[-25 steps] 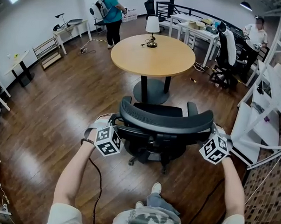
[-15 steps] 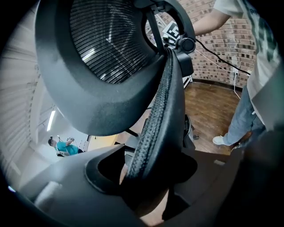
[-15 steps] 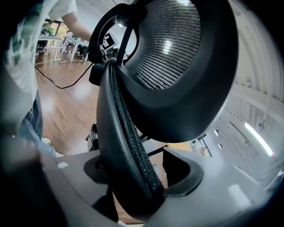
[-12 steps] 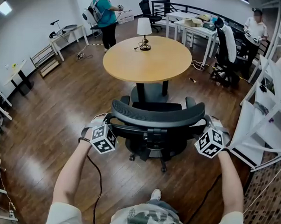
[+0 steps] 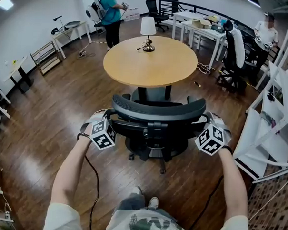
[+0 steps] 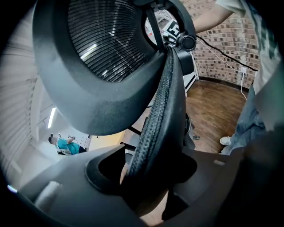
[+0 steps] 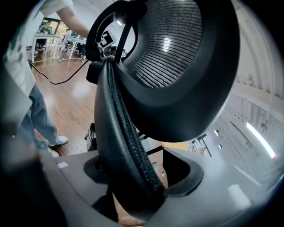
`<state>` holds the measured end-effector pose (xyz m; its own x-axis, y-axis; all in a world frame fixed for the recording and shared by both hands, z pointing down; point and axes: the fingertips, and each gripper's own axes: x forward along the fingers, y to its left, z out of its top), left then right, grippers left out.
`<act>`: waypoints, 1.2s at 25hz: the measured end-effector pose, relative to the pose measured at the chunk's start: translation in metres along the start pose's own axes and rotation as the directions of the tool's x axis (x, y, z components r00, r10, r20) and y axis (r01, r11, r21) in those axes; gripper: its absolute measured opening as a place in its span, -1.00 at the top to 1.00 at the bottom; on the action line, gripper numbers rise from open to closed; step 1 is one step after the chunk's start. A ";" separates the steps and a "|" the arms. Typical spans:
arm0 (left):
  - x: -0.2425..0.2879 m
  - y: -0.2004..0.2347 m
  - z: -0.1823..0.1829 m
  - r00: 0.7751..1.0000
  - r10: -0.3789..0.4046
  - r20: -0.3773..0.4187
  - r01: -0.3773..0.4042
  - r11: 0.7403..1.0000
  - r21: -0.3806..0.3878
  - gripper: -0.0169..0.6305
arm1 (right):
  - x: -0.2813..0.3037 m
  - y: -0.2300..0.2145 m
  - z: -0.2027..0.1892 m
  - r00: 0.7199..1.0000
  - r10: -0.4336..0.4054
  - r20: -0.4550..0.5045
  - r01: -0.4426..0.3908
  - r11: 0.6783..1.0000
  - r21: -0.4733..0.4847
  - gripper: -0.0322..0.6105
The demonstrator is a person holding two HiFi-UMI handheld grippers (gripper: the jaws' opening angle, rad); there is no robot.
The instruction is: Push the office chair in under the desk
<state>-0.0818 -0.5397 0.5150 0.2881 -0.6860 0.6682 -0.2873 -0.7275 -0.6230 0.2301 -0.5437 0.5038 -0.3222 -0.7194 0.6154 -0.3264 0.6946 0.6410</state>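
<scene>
**While both tongs grip its backrest, the office chair (image 5: 158, 113) faces the round tabletop (image 5: 150, 61)**

Where the backrest's rim curves down at each side, the left tongs (image 6: 146, 175) and the right tongs (image 7: 133, 186) each pinch it, the padded edge wedged between their jaws. The chair stands on the wood floor (image 5: 58, 118) just before the tabletop, seat toward the pedestal (image 5: 154, 93), backrest outside the tabletop's edge. A lamp (image 5: 148, 33) stands at the far side.

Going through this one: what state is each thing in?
Chair: upright, at table's edge, not fully in.
Left gripper: jaws shut on chair back's edge.
Right gripper: jaws shut on chair back's other edge.
Lamp: upright on table.
</scene>
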 end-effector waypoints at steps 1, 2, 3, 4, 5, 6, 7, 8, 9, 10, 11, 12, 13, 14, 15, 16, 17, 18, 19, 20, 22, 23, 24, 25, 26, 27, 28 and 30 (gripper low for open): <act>0.004 0.006 0.000 1.000 0.001 -0.003 -0.001 1.000 0.001 0.16 | 0.005 -0.006 0.001 1.000 -0.004 0.001 0.004 1.000 0.000 -0.02; 0.009 0.011 0.000 1.000 -0.001 -0.007 0.001 1.000 0.000 0.16 | 0.009 -0.012 0.001 1.000 -0.007 0.004 0.007 1.000 -0.001 -0.02; 0.013 0.014 -0.001 1.000 -0.006 -0.012 0.006 1.000 -0.001 0.16 | 0.013 -0.017 0.002 1.000 -0.008 0.005 0.008 1.000 -0.003 -0.02; 0.018 0.017 -0.001 1.000 -0.009 -0.015 0.008 1.000 -0.004 0.16 | 0.018 -0.021 0.001 1.000 -0.007 0.005 0.007 1.000 -0.004 -0.02; 0.022 0.020 -0.001 1.000 -0.007 -0.015 0.007 1.000 -0.007 0.16 | 0.023 -0.024 0.001 1.000 -0.004 0.004 0.004 1.000 -0.006 -0.02; 0.026 0.025 -0.001 1.000 -0.002 -0.014 0.002 1.000 -0.008 0.16 | 0.029 -0.029 0.000 1.000 -0.001 0.002 0.001 1.000 -0.008 -0.02; 0.031 0.032 -0.001 1.000 0.003 -0.014 -0.003 1.000 -0.009 0.16 | 0.035 -0.035 0.001 1.000 0.001 0.000 -0.001 1.000 -0.009 -0.02; 0.035 0.039 -0.001 1.000 0.006 -0.015 -0.006 1.000 -0.011 0.16 | 0.041 -0.042 0.002 1.000 0.001 0.000 -0.001 1.000 -0.009 -0.02; 0.040 0.046 -0.001 1.000 0.007 -0.016 -0.007 1.000 -0.011 0.16 | 0.046 -0.048 0.004 1.000 0.000 0.001 0.000 1.000 -0.008 -0.02; 0.044 0.052 -0.002 1.000 0.009 -0.017 -0.009 1.000 -0.009 0.16 | 0.052 -0.052 0.005 1.000 0.000 0.000 0.000 1.000 -0.007 -0.02; 0.049 0.057 -0.004 1.000 0.012 -0.016 -0.012 1.000 -0.005 0.16 | 0.058 -0.055 0.005 1.000 0.000 -0.002 0.000 1.000 -0.007 -0.02; 0.053 0.063 -0.007 1.000 0.011 -0.017 -0.011 1.000 -0.003 0.16 | 0.064 -0.058 0.006 1.000 0.000 -0.004 0.000 1.000 -0.007 -0.02; 0.057 0.068 -0.009 1.000 0.007 -0.018 -0.007 1.000 -0.003 0.16 | 0.070 -0.062 0.008 1.000 0.001 -0.006 -0.001 1.000 -0.007 -0.02; 0.061 0.073 -0.012 1.000 0.001 -0.020 -0.001 1.000 -0.005 0.16 | 0.075 -0.066 0.011 1.000 0.000 -0.008 0.000 1.000 -0.008 -0.02; 0.065 0.079 -0.014 1.000 -0.002 -0.020 0.002 1.000 -0.006 0.16 | 0.080 -0.071 0.013 1.000 0.000 -0.010 0.000 1.000 -0.008 -0.02; 0.069 0.084 -0.015 1.000 -0.001 -0.017 0.001 1.000 -0.006 0.16 | 0.085 -0.075 0.014 1.000 0.000 -0.011 0.000 1.000 -0.007 -0.02; 0.073 0.090 -0.014 1.000 0.003 -0.013 -0.003 1.000 -0.006 0.16 | 0.090 -0.079 0.015 1.000 0.001 -0.013 -0.001 1.000 -0.007 -0.01; 0.077 0.096 -0.014 1.000 0.007 -0.009 -0.007 1.000 -0.006 0.16 | 0.096 -0.083 0.015 1.000 0.002 -0.014 -0.002 1.000 -0.006 -0.01; 0.080 0.101 -0.016 1.000 0.006 -0.009 -0.006 1.000 -0.007 0.16 | 0.101 -0.087 0.016 1.000 0.004 -0.015 -0.004 1.000 -0.005 -0.01; 0.083 0.104 -0.018 1.000 0.001 -0.010 -0.001 1.000 -0.007 0.16 | 0.104 -0.089 0.018 1.000 0.007 -0.017 -0.007 1.000 -0.006 -0.01; 0.085 0.105 -0.023 1.000 -0.009 -0.011 0.009 1.000 -0.006 0.16 | 0.106 -0.088 0.022 1.000 0.008 -0.018 -0.008 1.000 -0.012 0.00; 0.084 0.107 -0.025 1.000 -0.006 -0.009 0.006 1.000 -0.004 0.16 | 0.106 -0.088 0.024 1.000 0.002 -0.018 -0.002 1.000 -0.014 0.00; 0.084 0.109 -0.026 1.000 -0.001 -0.005 0.001 1.000 -0.001 0.15 | 0.106 -0.088 0.026 1.000 -0.004 -0.017 0.004 1.000 -0.014 0.00; 0.083 0.111 -0.026 1.000 0.003 -0.002 -0.003 1.000 0.002 0.15 | 0.105 -0.088 0.027 1.000 -0.008 -0.016 0.008 1.000 -0.013 0.00; 0.083 0.112 -0.026 1.000 0.005 0.001 -0.005 1.000 0.005 0.15 | 0.104 -0.087 0.028 1.000 -0.009 -0.017 0.009 1.000 -0.010 0.00; 0.082 0.111 -0.025 1.000 0.005 0.004 -0.005 1.000 0.008 0.15 | 0.104 -0.086 0.027 1.000 -0.009 -0.019 0.008 1.000 -0.008 0.00; 0.083 0.110 -0.025 1.000 0.004 0.004 -0.004 1.000 0.008 0.15 | 0.104 -0.085 0.026 1.000 -0.008 -0.021 0.008 1.000 -0.006 0.00; 0.083 0.107 -0.026 1.000 0.007 0.005 -0.007 1.000 0.007 0.15 | 0.102 -0.082 0.026 1.000 -0.008 -0.022 0.008 1.000 -0.006 0.00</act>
<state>-0.1123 -0.6742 0.5138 0.2909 -0.6909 0.6619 -0.2829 -0.7230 -0.6303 0.2013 -0.6745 0.5022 -0.2997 -0.7246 0.6205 -0.3237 0.6891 0.6483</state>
